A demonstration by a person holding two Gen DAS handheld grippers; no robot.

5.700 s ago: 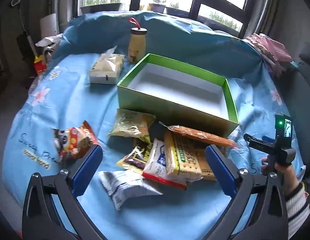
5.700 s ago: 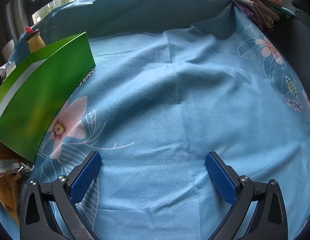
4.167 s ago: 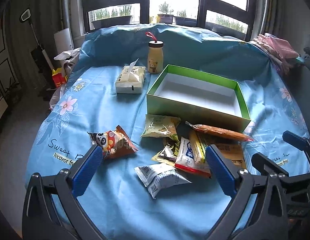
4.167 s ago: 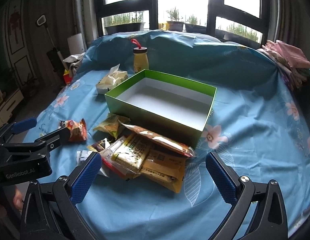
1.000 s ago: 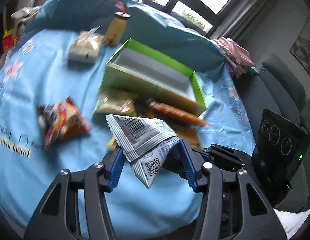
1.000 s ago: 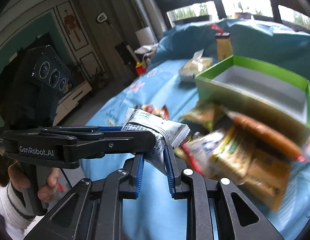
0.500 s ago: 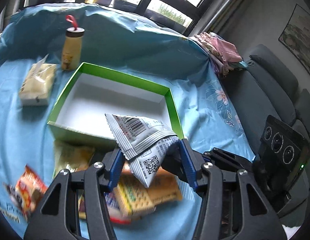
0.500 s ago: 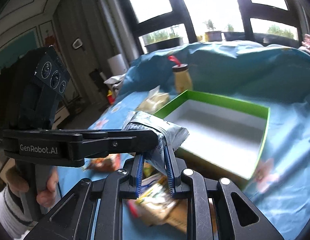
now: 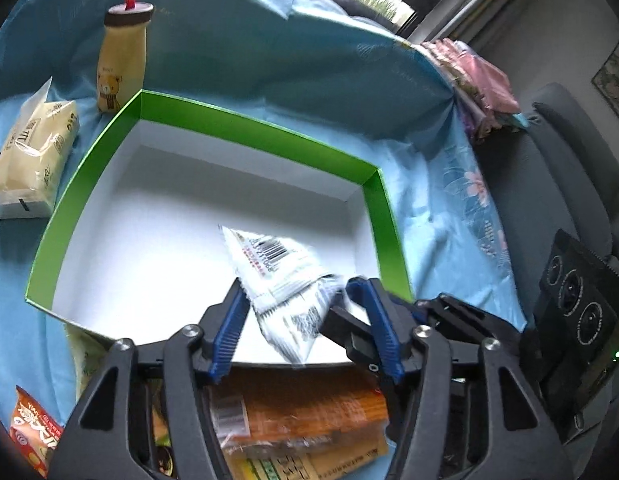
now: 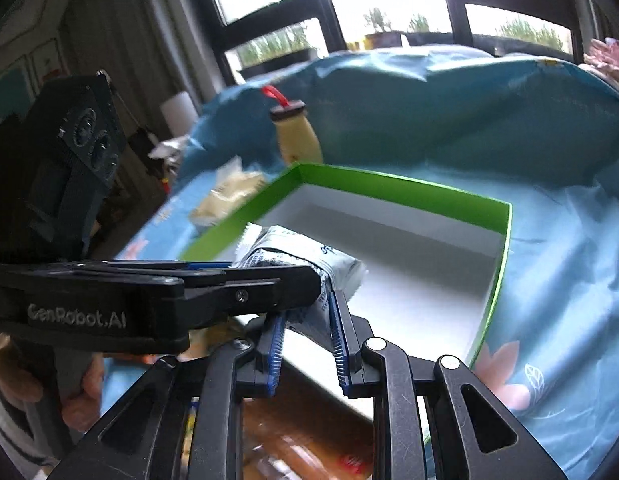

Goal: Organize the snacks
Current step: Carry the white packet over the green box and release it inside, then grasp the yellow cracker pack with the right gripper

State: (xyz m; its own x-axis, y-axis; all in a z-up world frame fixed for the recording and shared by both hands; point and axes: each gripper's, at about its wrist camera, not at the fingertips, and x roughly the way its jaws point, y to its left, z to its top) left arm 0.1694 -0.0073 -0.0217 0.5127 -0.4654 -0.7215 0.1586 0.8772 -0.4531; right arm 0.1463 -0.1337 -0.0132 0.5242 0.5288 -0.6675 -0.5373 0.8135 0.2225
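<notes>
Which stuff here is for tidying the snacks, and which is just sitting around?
For the job:
- white snack packet, pinched between the left tool and right tool
- green box
- orange snack pack

Just lying about:
- yellow bottle
- tissue pack
- folded pink cloths

box (image 9: 245, 128) – matt card | packet (image 9: 277, 268) – glossy crinkled plastic | cloth (image 9: 437, 184) – soft
</notes>
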